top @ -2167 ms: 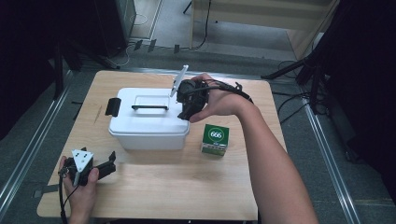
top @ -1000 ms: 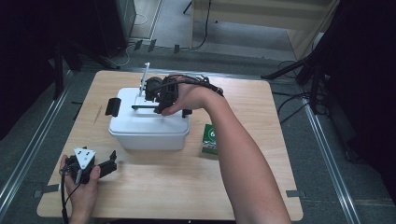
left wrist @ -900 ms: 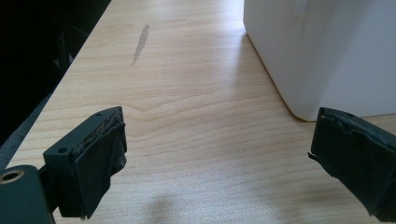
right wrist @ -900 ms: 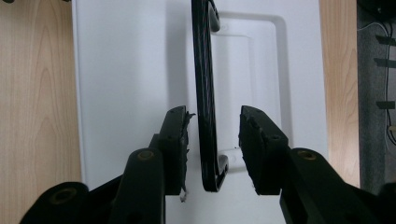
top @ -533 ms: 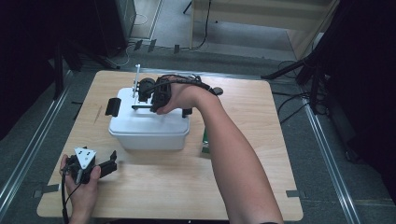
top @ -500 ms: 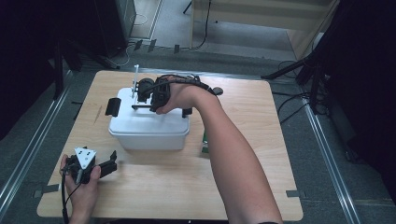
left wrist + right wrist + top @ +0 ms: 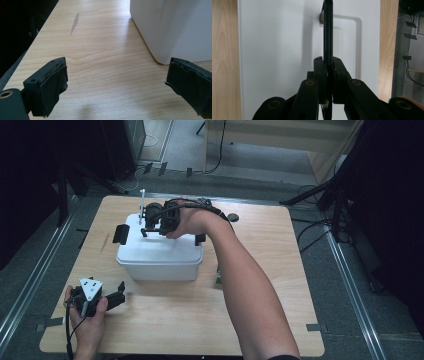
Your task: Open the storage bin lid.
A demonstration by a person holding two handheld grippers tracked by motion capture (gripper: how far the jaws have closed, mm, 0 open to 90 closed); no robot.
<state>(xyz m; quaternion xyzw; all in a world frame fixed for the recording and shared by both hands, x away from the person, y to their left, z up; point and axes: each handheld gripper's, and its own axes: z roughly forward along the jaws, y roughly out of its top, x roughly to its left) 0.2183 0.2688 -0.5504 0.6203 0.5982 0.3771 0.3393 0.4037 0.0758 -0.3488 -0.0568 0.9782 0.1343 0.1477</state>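
My right gripper (image 7: 328, 71) has its jaws clamped on the bin's black lid handle (image 7: 328, 30); lid prob. not lifted yet. Left gripper (image 7: 117, 82) idle, jaws apart, on counter (image 7: 100, 62).

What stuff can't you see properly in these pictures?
- Inside of the white box: hidden in the high view by its closed lid.
- Small item right of the box: hidden in the high view by the forearm.
- Black handle: lower end hidden in the right gripper view by the right gripper.
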